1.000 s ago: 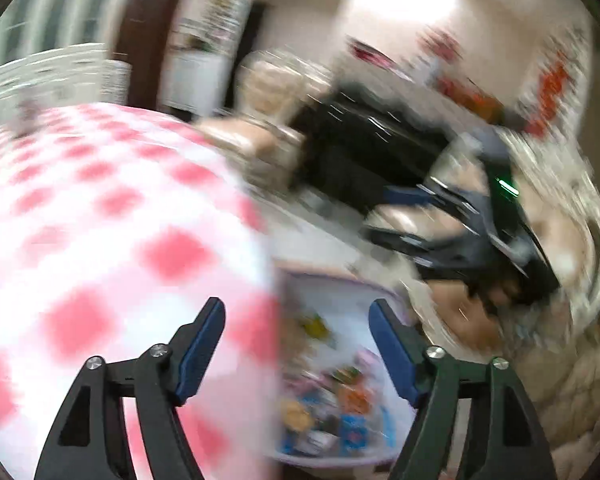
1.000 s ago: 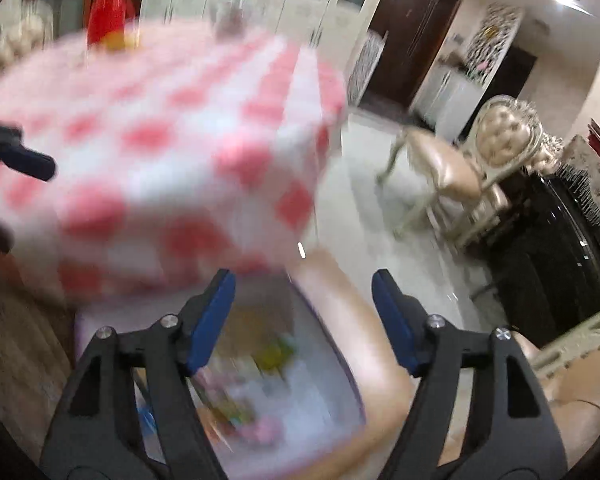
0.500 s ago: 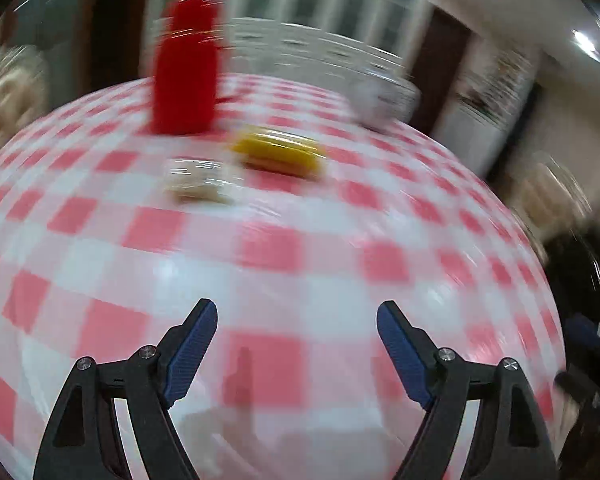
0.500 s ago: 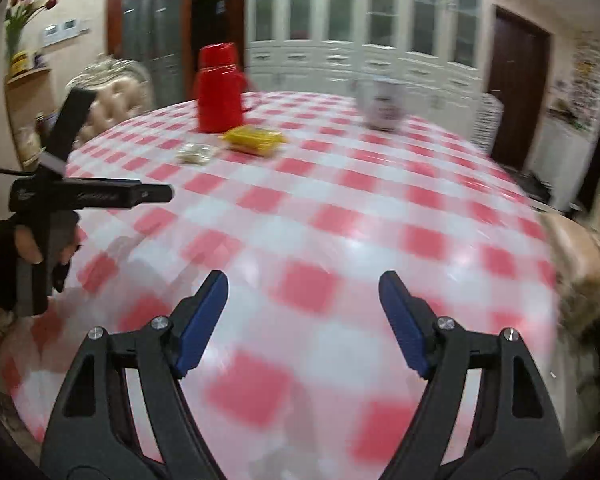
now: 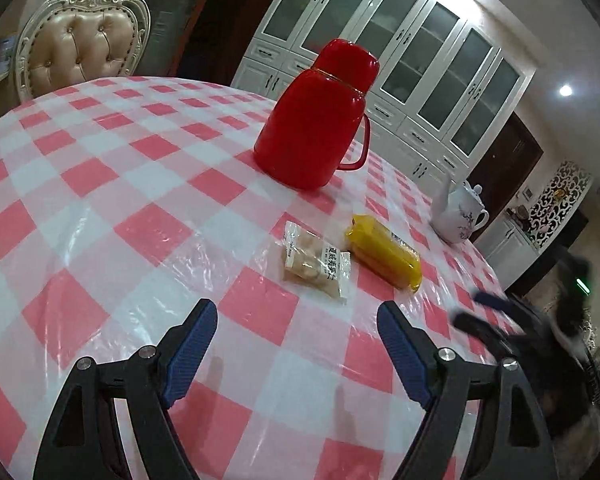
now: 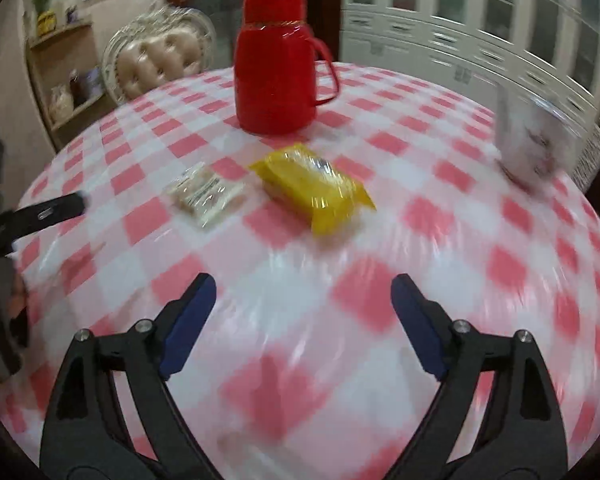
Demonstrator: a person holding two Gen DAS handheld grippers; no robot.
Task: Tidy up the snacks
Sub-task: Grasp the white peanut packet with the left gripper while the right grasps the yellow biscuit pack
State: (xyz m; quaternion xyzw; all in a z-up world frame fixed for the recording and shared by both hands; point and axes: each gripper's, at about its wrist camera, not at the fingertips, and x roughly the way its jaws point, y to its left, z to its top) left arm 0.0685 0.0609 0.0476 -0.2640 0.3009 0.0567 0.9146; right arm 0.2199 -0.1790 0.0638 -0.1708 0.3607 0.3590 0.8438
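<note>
Two snack packs lie side by side on the red-and-white checked tablecloth (image 5: pixel 100 216). One is a clear pack of beige biscuits (image 5: pixel 316 266), also in the right wrist view (image 6: pixel 205 196). The other is a yellow pack (image 5: pixel 384 256), also in the right wrist view (image 6: pixel 314 186). My left gripper (image 5: pixel 296 344) is open and empty, hovering short of the clear pack. My right gripper (image 6: pixel 302 320) is open and empty, short of the yellow pack. Each gripper shows at the edge of the other's view.
A red thermos jug (image 5: pixel 316 116) stands behind the snacks, also in the right wrist view (image 6: pixel 278 64). A white teapot (image 5: pixel 458 216) stands at the right. A padded chair (image 5: pixel 80 40) stands behind the table. White cabinets line the back wall.
Both grippers have swung up from a box of snacks beside the table and moved in over the tabletop toward the two packs. Both stayed open.
</note>
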